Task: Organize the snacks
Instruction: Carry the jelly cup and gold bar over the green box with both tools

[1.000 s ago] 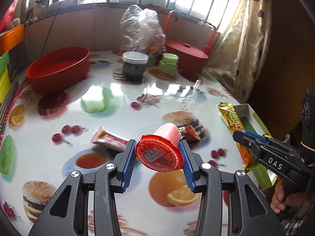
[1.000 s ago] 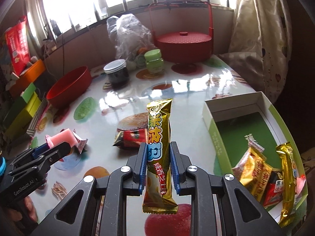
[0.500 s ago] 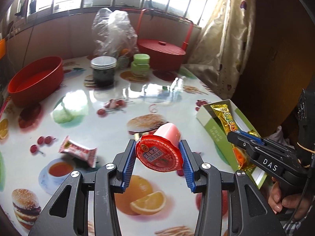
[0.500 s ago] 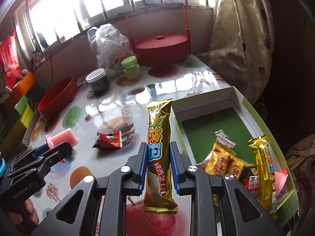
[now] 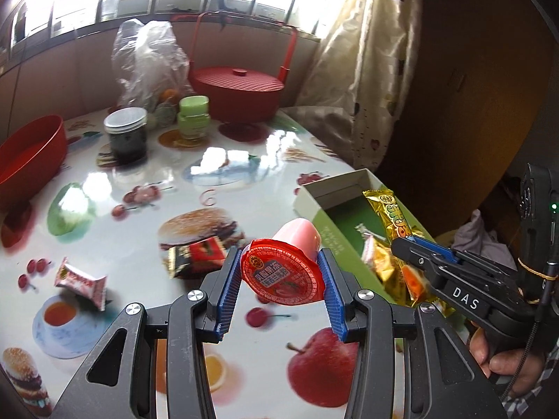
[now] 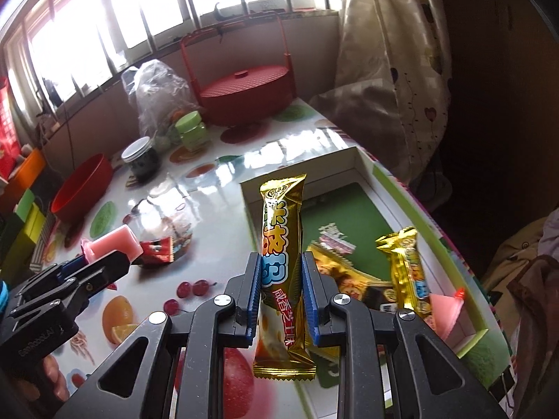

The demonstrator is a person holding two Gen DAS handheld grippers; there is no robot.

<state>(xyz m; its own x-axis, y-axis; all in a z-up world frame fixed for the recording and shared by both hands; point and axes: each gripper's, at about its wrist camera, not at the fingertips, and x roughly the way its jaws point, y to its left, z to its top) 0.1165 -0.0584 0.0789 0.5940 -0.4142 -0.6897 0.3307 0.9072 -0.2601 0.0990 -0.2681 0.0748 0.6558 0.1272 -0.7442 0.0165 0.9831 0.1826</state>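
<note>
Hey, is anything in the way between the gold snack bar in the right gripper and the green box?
Nothing visible. The right gripper holds the gold snack bar above the green box's near edge, with bare floor beyond the snacks already inside.

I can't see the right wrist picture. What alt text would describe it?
A hand-held tool grips a gold snack bar above an open green box already holding more wrapped snacks, on a table printed with food pictures. At the left, a second tool holds a pink jelly cup.
</note>
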